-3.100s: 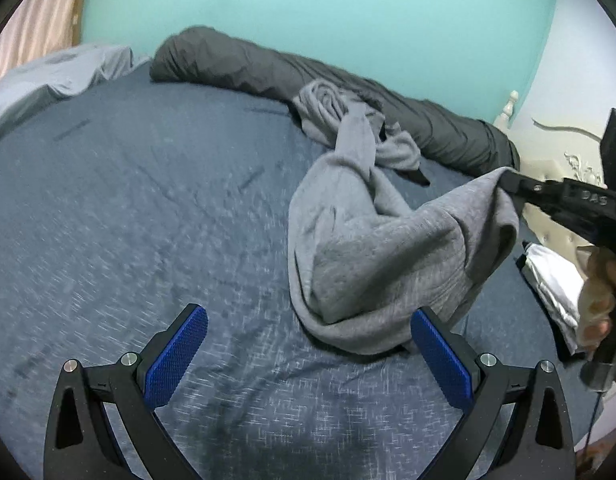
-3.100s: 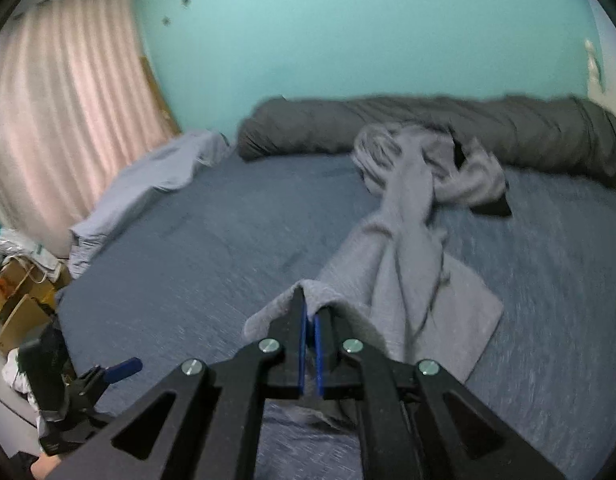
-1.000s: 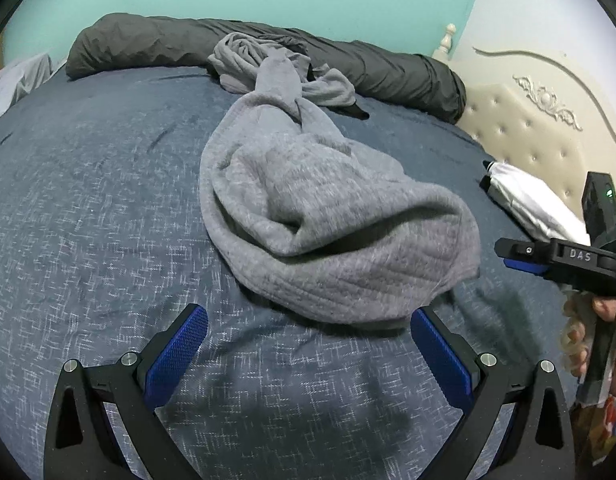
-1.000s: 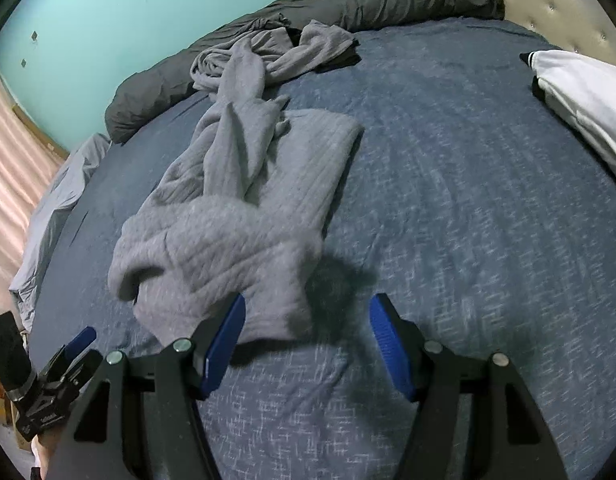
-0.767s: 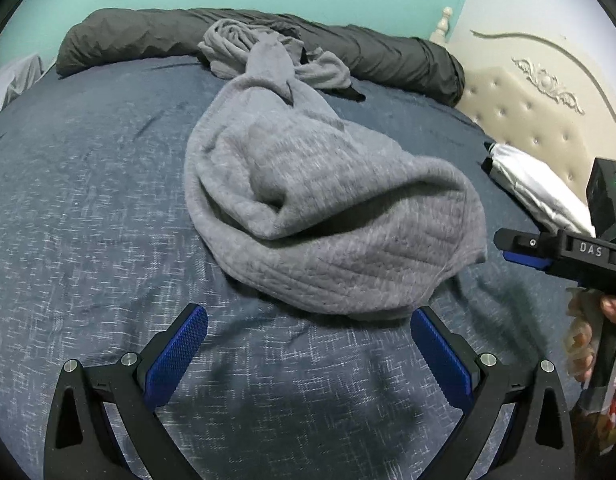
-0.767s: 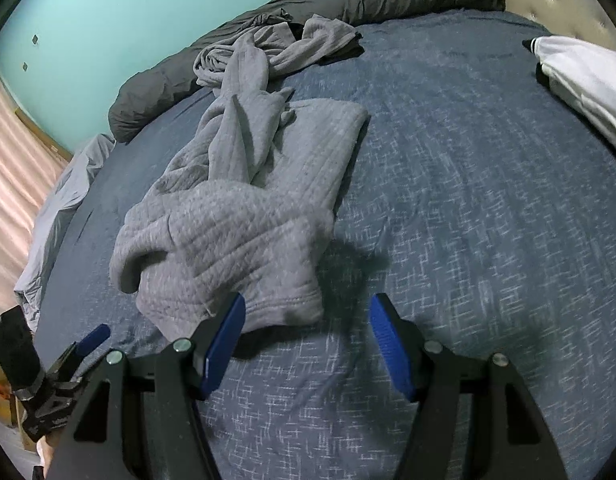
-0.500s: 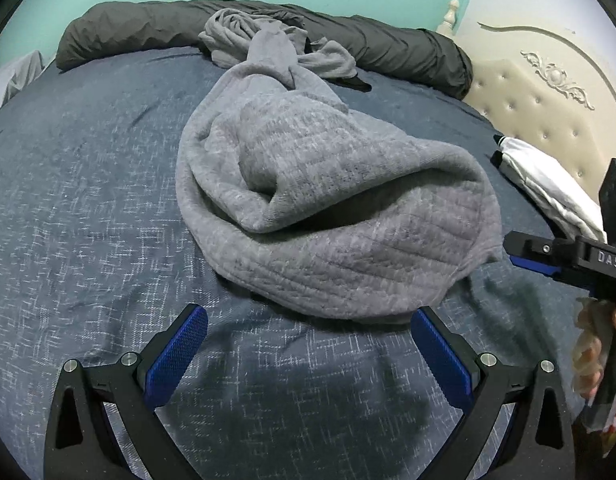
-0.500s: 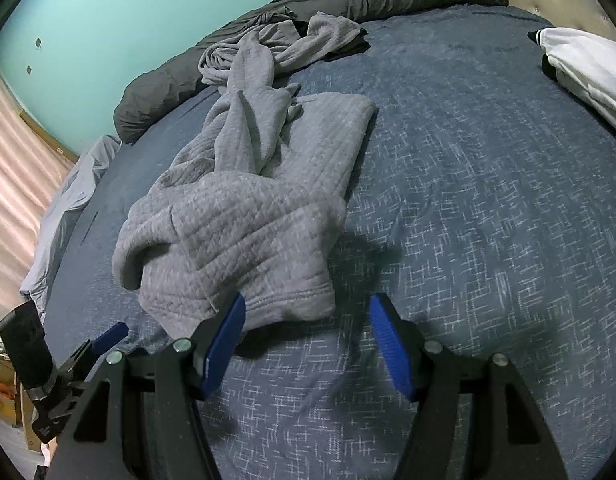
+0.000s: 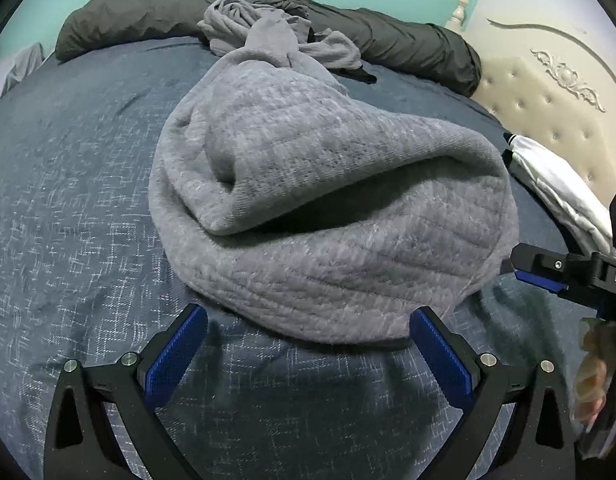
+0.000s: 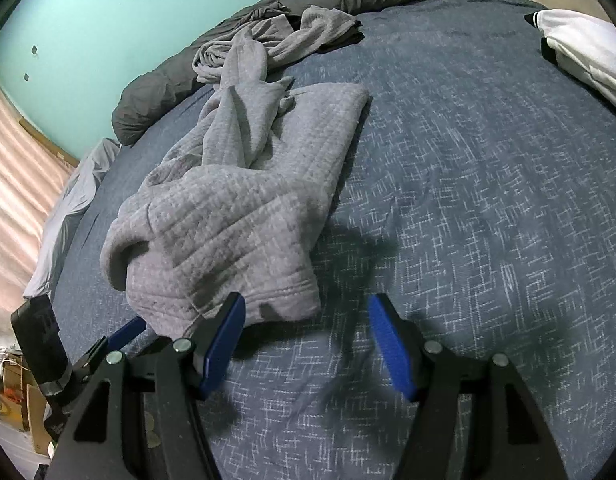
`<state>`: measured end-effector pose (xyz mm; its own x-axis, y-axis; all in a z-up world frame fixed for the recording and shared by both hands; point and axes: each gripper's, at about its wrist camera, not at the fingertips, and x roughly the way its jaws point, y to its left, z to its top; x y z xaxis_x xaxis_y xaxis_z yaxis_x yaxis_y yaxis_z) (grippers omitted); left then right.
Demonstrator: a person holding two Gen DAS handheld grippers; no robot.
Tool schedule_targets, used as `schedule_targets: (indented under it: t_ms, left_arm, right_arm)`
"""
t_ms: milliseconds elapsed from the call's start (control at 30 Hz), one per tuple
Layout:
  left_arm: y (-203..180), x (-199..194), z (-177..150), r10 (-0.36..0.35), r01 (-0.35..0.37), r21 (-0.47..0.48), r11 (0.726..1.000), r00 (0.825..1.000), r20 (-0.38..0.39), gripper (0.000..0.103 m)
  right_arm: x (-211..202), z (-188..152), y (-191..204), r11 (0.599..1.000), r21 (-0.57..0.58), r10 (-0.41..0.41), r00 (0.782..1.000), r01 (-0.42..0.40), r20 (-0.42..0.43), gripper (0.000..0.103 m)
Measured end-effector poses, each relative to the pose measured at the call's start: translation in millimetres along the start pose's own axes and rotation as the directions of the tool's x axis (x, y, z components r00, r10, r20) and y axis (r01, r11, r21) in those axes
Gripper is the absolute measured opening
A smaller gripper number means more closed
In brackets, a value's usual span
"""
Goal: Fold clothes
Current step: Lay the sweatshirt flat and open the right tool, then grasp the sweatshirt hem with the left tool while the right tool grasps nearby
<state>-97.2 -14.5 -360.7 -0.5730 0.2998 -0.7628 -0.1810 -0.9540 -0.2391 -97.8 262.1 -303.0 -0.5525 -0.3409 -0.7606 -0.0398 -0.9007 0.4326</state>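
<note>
Through the left wrist view we see our left gripper [image 9: 308, 354] spread wide and empty, just short of the grey garment [image 9: 328, 216], which lies bunched near the middle of the bed [image 9: 67, 208], trailing toward the dark rolled duvet [image 9: 408, 46] at its far edge. In the right wrist view, our right gripper [image 10: 305, 344] is likewise spread and empty, its left pad [image 10: 223, 338] beside the garment's hem.

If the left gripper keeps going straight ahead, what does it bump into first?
Most likely the grey quilted garment: its near hem lies just ahead of the open left gripper, bunched on the blue bedspread. Depth is hard to judge.
</note>
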Motion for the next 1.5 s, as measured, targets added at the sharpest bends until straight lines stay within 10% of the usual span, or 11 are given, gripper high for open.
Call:
schedule_targets:
  t_ms: [500, 1100, 1500]
  left_arm:
    - [3, 22, 4, -0.037, 0.035, -0.046, 0.998, 0.998, -0.047, 0.103]
    - [27, 2, 12, -0.093, 0.092, -0.022, 0.995, 0.996, -0.016, 0.03]
    - [42, -27, 9, -0.104, 0.105, -0.023, 0.994, 0.994, 0.029, 0.011]
  right_arm:
    - [6, -1, -9, 1.0, 0.009, 0.014, 1.0, -0.014, -0.006, 0.066]
    - [19, -5, -6, 1.0, -0.022, 0.006, 1.0, -0.006, -0.023, 0.066]
    - [37, 0, 27, 0.992, -0.098, 0.074, 0.996, -0.078, -0.041, 0.065]
